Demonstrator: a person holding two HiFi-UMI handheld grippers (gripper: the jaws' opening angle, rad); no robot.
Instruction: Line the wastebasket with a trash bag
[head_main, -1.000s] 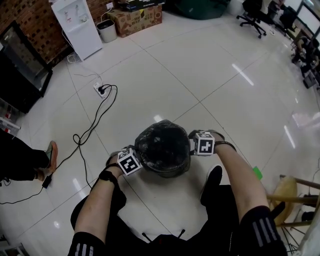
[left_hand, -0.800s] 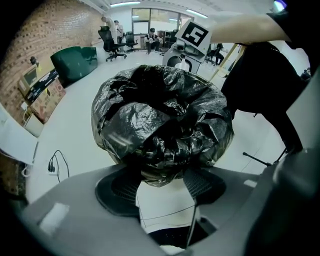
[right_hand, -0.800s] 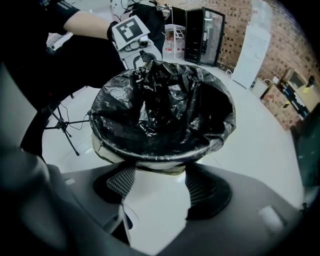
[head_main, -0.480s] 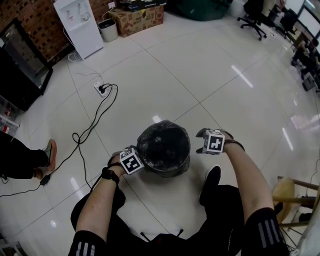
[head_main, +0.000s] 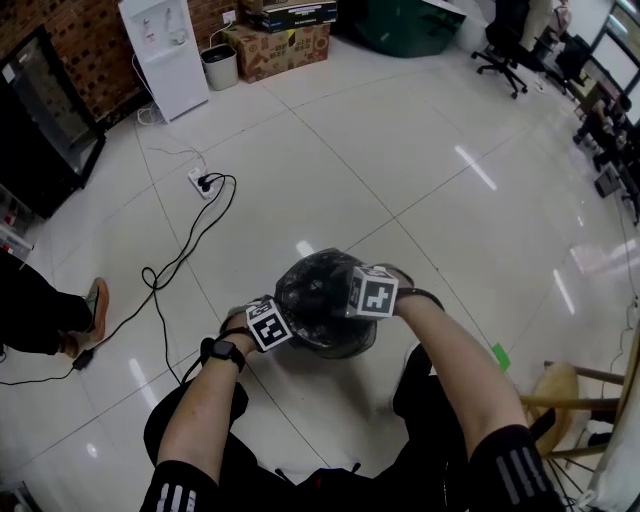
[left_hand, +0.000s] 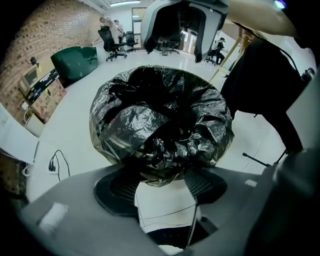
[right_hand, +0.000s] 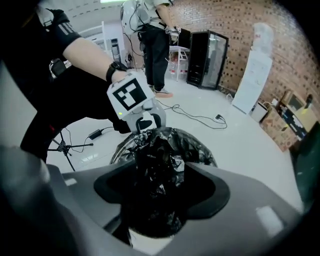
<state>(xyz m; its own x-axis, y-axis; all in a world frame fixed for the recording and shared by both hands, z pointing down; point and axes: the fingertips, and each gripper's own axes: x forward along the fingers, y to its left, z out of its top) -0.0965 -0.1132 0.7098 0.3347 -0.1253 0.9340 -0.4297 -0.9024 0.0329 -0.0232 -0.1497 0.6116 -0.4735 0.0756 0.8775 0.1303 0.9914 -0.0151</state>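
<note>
A round wastebasket (head_main: 322, 338) stands on the white tiled floor, covered by a crumpled black trash bag (head_main: 316, 296). My left gripper (head_main: 263, 326) sits at the basket's left rim. Its jaws are opening, and in the left gripper view (left_hand: 161, 176) the bag's near edge (left_hand: 159, 165) lies between the tips with white floor showing behind. My right gripper (head_main: 372, 293) is over the basket's right side. In the right gripper view (right_hand: 157, 165) it is shut on a bunched column of bag film (right_hand: 156, 150). The left gripper's marker cube (right_hand: 131, 94) shows beyond it.
A power strip with a looping black cable (head_main: 205, 182) lies on the floor to the far left. A white cabinet (head_main: 165, 50), a small bin (head_main: 218, 66) and cardboard boxes (head_main: 280, 42) stand at the back. A wooden stool (head_main: 578, 392) is at the right, another person's foot (head_main: 95, 300) at the left.
My right gripper has swung from beside the basket's right rim up and leftward over the opening, with bag film in it. The left gripper has stayed at the left rim.
</note>
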